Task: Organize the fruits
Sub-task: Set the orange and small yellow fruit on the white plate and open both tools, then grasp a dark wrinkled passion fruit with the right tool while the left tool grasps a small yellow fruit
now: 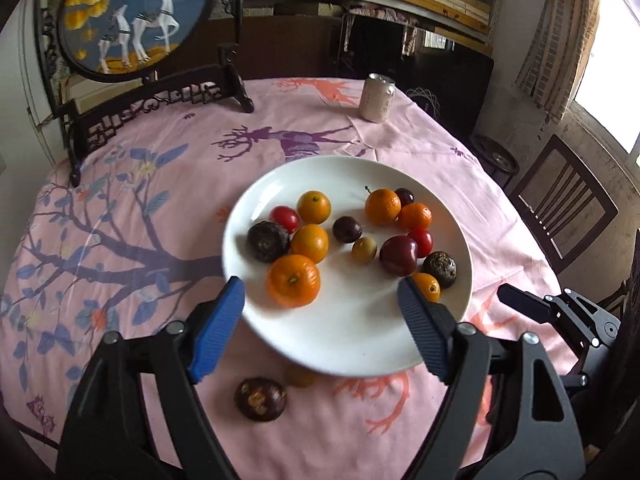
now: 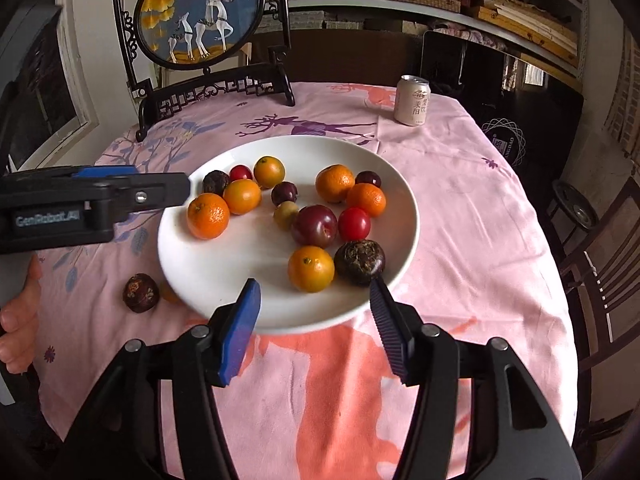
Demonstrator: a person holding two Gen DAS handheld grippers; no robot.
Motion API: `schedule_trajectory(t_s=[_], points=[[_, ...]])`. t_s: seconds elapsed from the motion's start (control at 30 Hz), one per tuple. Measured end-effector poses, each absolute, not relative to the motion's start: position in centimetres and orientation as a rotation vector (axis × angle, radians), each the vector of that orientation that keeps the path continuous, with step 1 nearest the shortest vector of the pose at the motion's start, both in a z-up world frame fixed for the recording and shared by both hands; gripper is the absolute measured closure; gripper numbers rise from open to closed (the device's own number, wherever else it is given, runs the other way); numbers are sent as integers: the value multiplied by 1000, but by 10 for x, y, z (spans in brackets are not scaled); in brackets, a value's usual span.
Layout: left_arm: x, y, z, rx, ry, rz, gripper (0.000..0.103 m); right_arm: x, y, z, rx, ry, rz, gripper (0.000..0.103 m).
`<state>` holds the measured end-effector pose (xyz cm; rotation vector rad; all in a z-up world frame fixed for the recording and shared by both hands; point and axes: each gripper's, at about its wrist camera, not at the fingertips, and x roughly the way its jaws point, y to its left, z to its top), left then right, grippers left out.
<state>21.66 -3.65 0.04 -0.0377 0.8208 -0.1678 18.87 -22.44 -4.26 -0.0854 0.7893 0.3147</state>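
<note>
- Two grippers are up over the bench (image 2: 460, 184), and both of yours are empty right now.
- Your left gripper (image 1: 320, 300) has its blue pads spread wide above the near rim of the white plate (image 1: 352, 344); nothing sits between them.
- Your right gripper (image 2: 314, 300) is parted too, jaws apart over the plate's near edge, clasping nothing. With no earlier look, I can only call it released.
- Look at that plate: oranges, red tomatoes, dark plums and two rough dark-brown fruits spread across it in two loose clusters.
- On the left cluster, a big orange (image 1: 293, 280) lies nearest your left gripper, just beyond its pads.
- On the right side, a small orange (image 2: 311, 269) and a rough brown fruit (image 2: 360, 262) lie touching, just ahead of your right gripper's pads.
- Off the plate, one dark brown fruit (image 1: 260, 398) lies on the pink cloth near the plate's near-left rim, with a small yellowish fruit (image 1: 300, 376) half tucked under that rim.
- Far side of the bench: a drink can (image 2: 412, 100) stands upright, and a framed deer screen (image 2: 200, 20) stands at the back left.
</note>
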Motion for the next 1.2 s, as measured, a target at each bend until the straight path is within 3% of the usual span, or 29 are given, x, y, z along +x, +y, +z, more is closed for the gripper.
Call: schedule_trajectory(t_s=[0.07,0.47,0.8,1.1,1.17,1.2], points=[[190,-21,-1,-50,795,-149,10,170,-226,-42,-61,784,325,45],[116,74,-50,-149,844,31,10,122,-168,-50,-75,824,449,45],[93,108,-50,-169,807,73,10,147,-81,-69,-101,884,644,45],[88,135,-49,-227,791,100,10,185,-60,-100,-131,987,553,45],[90,132,-49,-226,793,92,10,188,-59,-101,-141,966,545,49],[91,130,-49,-221,795,88,10,188,-59,-101,-156,952,529,63]])
